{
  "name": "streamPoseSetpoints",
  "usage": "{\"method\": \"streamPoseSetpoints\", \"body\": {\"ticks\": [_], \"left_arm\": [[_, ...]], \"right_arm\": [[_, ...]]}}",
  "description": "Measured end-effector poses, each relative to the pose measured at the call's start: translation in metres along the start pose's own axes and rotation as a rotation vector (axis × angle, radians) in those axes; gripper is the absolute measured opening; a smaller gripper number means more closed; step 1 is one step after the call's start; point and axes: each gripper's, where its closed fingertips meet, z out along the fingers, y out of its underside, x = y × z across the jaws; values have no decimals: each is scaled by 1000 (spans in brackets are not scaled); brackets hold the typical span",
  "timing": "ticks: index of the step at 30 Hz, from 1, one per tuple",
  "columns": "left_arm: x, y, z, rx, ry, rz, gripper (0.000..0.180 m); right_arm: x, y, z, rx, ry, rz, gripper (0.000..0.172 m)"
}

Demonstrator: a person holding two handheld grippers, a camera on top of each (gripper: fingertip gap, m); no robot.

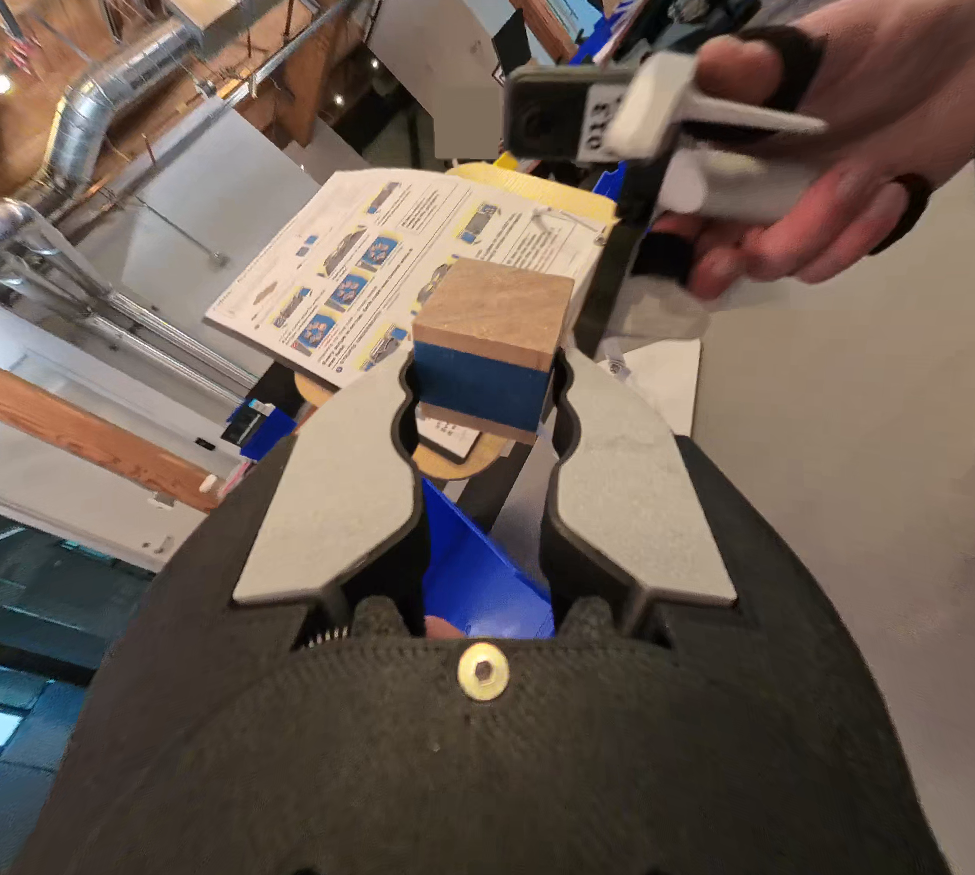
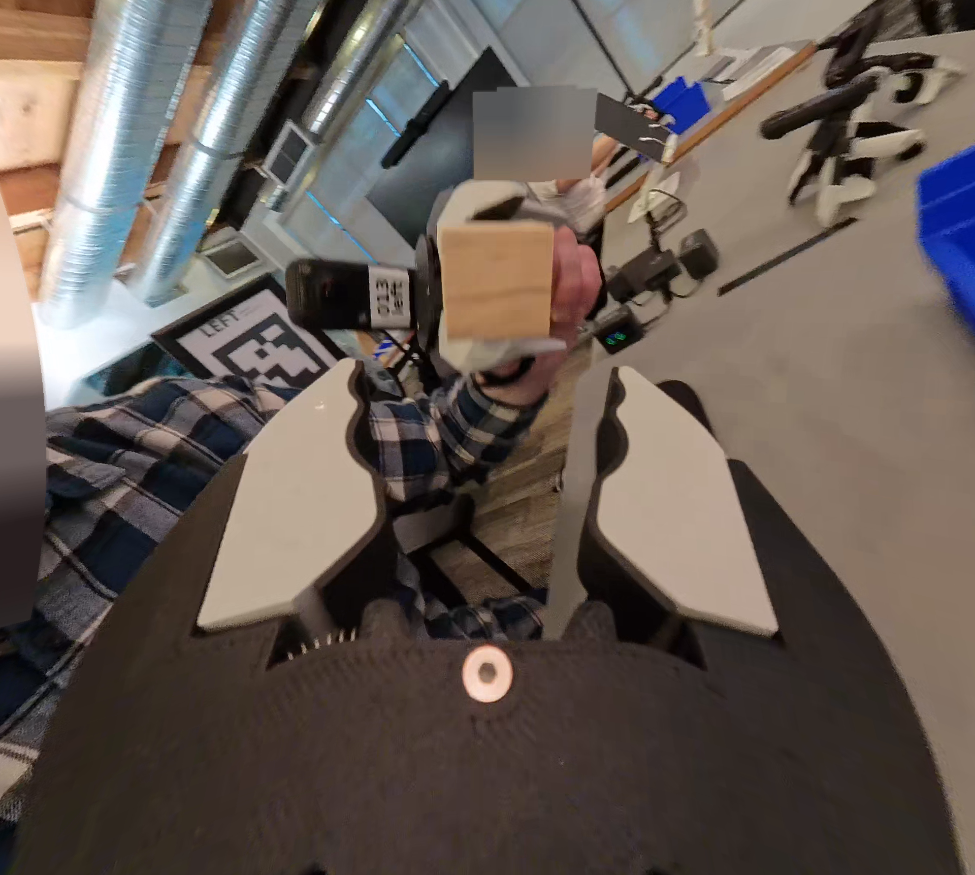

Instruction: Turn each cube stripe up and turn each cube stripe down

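Step in hand, my read: a mid-air regrasp. The cube is off the surface and passing between grippers so its stripe can be reoriented.

Room, largest first: industrial space with wood ceiling joists and silver spiral ducts [image 2: 132, 84] in the upper left of the right wrist view. Grey table surface [image 2: 818, 375] fills the right side of that view, with a blue bin [image 2: 949, 227] at the right edge and black adapters and cables [image 2: 659, 264] just right of center. A printed instruction sheet [image 1: 369, 259] lies center-left in the left wrist view. A person's plaid sleeve [image 2: 158, 454] crosses the lower left of the right wrist view.

Left gripper [image 1: 481, 388]: fingers partly closed, both pads pressed on the side faces of the wooden cube [image 1: 490, 322]. The cube's dark blue stripe [image 1: 480, 388] faces the camera as a horizontal band, with a bare wood face on top. In the right wrist view the same cube [image 2: 496, 280] sits at center, showing a plain face.

Right gripper [image 2: 485, 375]: jaws spread wide, nothing between them, cube ahead of the fingertips and apart from them. It shows blurred in the upper right of the left wrist view [image 1: 659, 111], in the person's hand [image 1: 844, 137].

Next move likely needs the left to rotate the cube and set it on the table, or the right to close on the free faces first.
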Motion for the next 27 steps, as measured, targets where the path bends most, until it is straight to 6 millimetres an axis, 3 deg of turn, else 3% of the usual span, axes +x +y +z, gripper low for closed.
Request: {"method": "streamPoseSetpoints", "body": {"ticks": [4,5,7,8,11,13,15,16,17,21,24,27], "left_arm": [[31,-19,-7,29,7,67,48],[35,-23,-8,43,4,73,48],[44,-25,-9,38,20,67,48],[46,-26,-9,41,14,49,48],[47,-30,-14,58,-5,55,49],[40,-24,-22,45,-24,40,47],[29,-6,-33,8,-47,37,25],[24,10,-38,-33,-55,42,14],[19,30,-42,-81,-75,42,1],[11,115,-53,-245,-143,-51,0],[15,154,-54,-309,-158,-122,0],[20,164,-49,-329,-153,-143,0]], "right_arm": [[-13,12,26,-20,-76,28,80],[-16,16,29,-22,-88,31,74],[-26,21,31,-32,-126,29,46],[-28,23,31,-37,-121,20,46],[-29,24,18,-54,-46,-21,46],[-30,18,-8,-55,39,-56,46],[-19,4,-54,-61,236,-120,46],[-10,-5,-88,-68,384,-163,46],[0,-15,-126,-82,538,-200,46],[32,-46,-307,-129,1170,-204,46],[61,-32,-424,-190,1475,-28,46],[98,7,-493,-250,1564,219,46]]}}
